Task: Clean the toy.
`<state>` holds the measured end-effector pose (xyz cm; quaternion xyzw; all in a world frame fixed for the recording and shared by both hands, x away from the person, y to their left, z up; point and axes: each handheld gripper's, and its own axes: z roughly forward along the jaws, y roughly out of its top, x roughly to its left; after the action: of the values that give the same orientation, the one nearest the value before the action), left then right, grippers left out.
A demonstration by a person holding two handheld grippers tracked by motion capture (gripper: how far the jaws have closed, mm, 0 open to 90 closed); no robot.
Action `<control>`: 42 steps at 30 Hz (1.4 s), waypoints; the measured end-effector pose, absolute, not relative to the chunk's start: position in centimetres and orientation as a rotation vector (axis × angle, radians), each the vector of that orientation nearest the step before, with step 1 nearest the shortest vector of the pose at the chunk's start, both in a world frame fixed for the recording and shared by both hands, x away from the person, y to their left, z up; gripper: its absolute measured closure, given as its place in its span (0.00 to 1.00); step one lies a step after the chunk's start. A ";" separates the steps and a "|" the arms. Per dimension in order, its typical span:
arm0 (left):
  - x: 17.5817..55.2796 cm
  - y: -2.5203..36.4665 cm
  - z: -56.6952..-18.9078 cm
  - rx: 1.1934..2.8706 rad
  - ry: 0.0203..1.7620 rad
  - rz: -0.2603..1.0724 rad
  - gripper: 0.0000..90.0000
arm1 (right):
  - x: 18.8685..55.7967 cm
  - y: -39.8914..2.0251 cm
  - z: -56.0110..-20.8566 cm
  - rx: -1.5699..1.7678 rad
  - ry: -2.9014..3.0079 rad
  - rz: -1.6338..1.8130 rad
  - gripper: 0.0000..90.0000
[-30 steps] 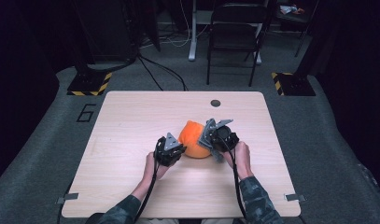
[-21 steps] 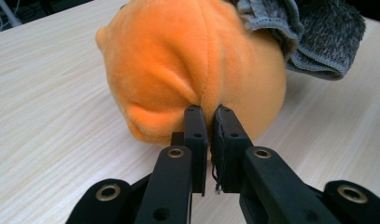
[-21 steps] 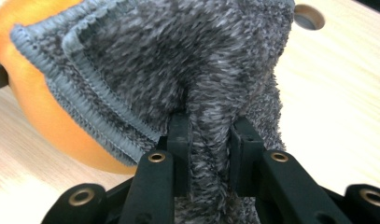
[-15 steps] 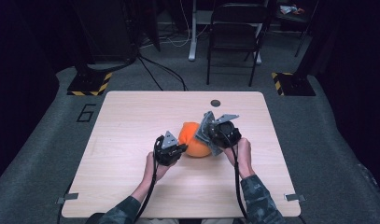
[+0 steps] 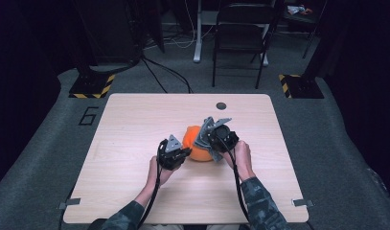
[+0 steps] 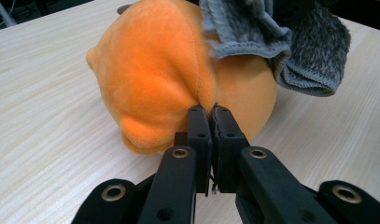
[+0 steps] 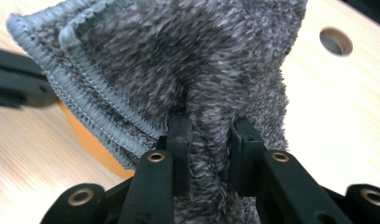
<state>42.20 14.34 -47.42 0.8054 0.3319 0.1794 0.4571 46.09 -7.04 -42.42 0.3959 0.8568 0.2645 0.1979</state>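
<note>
An orange plush toy (image 5: 195, 146) lies near the middle of the table (image 5: 135, 124), half draped by a grey fuzzy cloth (image 6: 290, 42). The left gripper (image 6: 211, 112) pinches the plush's seam with its jaws nearly together; the right gripper (image 7: 208, 128) clamps a fold of the cloth. Bare tabletop lies all around, its edges well apart from both hands.

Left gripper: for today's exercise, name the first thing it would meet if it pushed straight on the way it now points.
The left gripper would meet the orange plush toy, which its shut tips already touch or pinch; the grey cloth hangs beyond.
</note>
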 end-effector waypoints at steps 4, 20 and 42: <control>42.2 14.3 -47.5 1.986 0.805 0.441 0.97 | 46.6 -8.5 -43.8 1.157 2.396 0.741 0.81; 42.1 14.2 -47.6 1.981 0.776 0.458 0.97 | 46.3 -9.7 -41.7 1.152 2.362 0.758 0.81; 42.2 14.2 -47.7 1.997 0.774 0.444 0.97 | 46.8 -9.1 -44.1 1.192 2.411 0.716 0.81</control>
<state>42.18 14.22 -47.68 0.8110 0.3144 0.1804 0.4592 46.77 -9.14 -44.12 0.4214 0.8524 0.2531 0.1780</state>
